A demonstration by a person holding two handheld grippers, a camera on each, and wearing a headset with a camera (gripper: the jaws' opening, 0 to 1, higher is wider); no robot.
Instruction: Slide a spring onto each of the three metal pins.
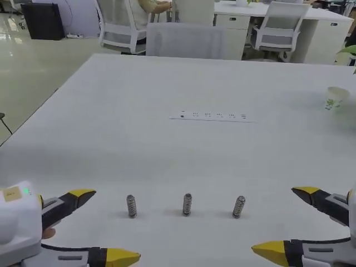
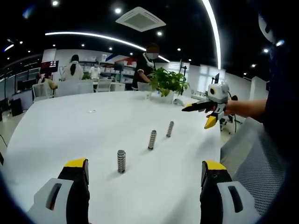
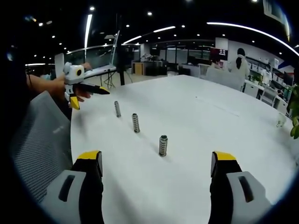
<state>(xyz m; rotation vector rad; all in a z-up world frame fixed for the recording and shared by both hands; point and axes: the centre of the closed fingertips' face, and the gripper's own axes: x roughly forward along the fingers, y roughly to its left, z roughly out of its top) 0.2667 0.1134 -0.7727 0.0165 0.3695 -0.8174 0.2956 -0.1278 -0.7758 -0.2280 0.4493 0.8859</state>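
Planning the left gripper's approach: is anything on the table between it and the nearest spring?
Nothing visible. Only bare table lies between the open left gripper and the nearest spring.

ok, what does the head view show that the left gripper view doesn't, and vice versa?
Head view, not the left gripper view: a paper cup near the table's right edge, and the left gripper seen from above, jaws open.
Left gripper view, not the head view: ceiling lights, a ceiling vent, a standing person, and the forearm holding the right gripper.
Both: the white table, three springs upright in a row, and the right gripper, open.
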